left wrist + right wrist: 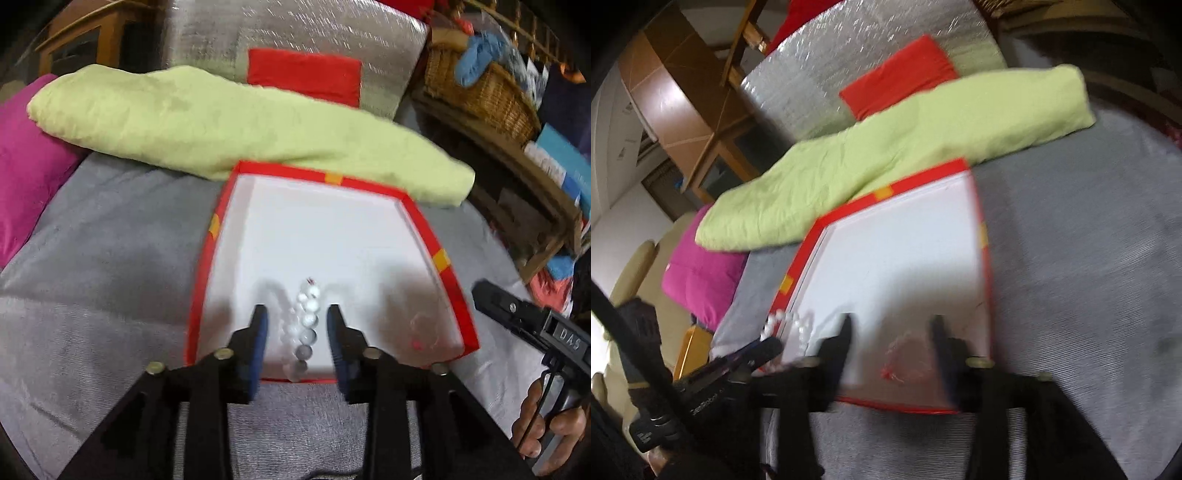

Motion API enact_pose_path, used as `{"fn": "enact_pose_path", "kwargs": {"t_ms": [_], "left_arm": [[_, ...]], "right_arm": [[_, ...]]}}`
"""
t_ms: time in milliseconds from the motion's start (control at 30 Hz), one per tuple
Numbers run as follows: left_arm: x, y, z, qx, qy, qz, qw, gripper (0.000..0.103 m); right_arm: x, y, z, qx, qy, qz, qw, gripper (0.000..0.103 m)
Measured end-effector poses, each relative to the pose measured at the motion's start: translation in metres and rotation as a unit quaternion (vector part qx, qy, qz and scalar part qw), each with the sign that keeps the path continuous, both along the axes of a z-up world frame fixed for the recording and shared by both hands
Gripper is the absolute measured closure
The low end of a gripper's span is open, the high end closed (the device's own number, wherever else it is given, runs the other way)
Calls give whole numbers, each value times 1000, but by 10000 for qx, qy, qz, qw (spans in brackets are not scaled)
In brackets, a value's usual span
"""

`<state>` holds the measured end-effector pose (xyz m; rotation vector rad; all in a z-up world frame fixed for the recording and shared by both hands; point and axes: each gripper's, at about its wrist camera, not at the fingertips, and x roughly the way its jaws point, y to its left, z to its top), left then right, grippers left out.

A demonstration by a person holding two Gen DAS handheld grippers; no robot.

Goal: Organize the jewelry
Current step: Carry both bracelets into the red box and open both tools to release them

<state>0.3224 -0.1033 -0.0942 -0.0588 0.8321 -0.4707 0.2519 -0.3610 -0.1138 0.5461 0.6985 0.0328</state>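
Observation:
A shallow red-rimmed box (295, 171) (923, 177) with a white floor lies on a grey bedspread. A strand of white and grey beads (307, 325) (792, 325) lies on the box floor between the fingers of my left gripper (296, 321), which stand apart and do not press on it. My right gripper (892, 332) is open over the box's near right corner. A thin clear bracelet with a red bead (903, 356) (419, 334) lies on the floor between its fingers, untouched. In the left wrist view the right gripper's black body (517, 314) is held by a hand.
A light green folded cloth (221, 122) touches the box's far edge, with a pink cushion (26, 166) to its left and a silver and red pillow (303, 74) behind. A wicker basket (487, 92) on wooden shelving stands at the right. Grey bedspread (92, 258) surrounds the box.

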Motion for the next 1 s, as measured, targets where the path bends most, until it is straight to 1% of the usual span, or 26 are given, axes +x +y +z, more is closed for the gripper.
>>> {"fn": "enact_pose_path", "kwargs": {"t_ms": [100,167,200,233,300,367,400,433,500,533,600,667,733,800,900,1000], "left_arm": [[3,21,6,-34,-98,371,9993,56],[8,35,2,-79,25,620,9980,55],[12,43,-2,-141,156,758,9969,55],[14,49,-5,-196,251,844,9959,55],[18,56,-14,-378,486,913,9939,56],[20,55,-23,-461,722,825,9929,56],[19,53,-26,-505,800,753,9927,62],[20,51,-29,-526,881,669,9925,66],[19,46,-33,-288,864,652,9937,69],[19,46,-34,-258,860,655,9938,71],[19,48,-35,-300,870,644,9937,74],[15,48,-35,-276,850,597,9942,75],[9,44,-33,-164,788,534,9953,75],[5,38,-32,-21,738,466,9962,75],[6,39,-32,-38,776,468,9959,75],[7,45,-30,-43,832,611,9947,75]], "right_arm": [[-10,-9,7,-31,-52,-50,10000,41],[-15,-14,3,-71,183,-153,9997,51],[-16,-17,-1,-21,289,-181,9994,59],[-19,-21,-7,106,430,-195,9988,63],[-21,-24,-14,213,566,-194,9980,64],[-21,-22,-19,153,678,-179,9974,74],[-20,-20,-22,101,732,-155,9971,83],[-17,-18,-24,-15,811,-179,9965,86],[-14,-17,-26,-167,884,-249,9956,92],[-12,-18,-27,-183,898,-272,9954,94],[-9,-20,-29,-212,908,-287,9952,95],[-4,-17,-28,-473,868,-298,9947,95],[2,-16,-27,-721,835,-321,9934,96],[5,-18,-26,-784,808,-368,9930,96],[9,-25,-26,-661,787,-402,9939,96],[8,-34,-27,-311,845,-433,9950,94]]}}
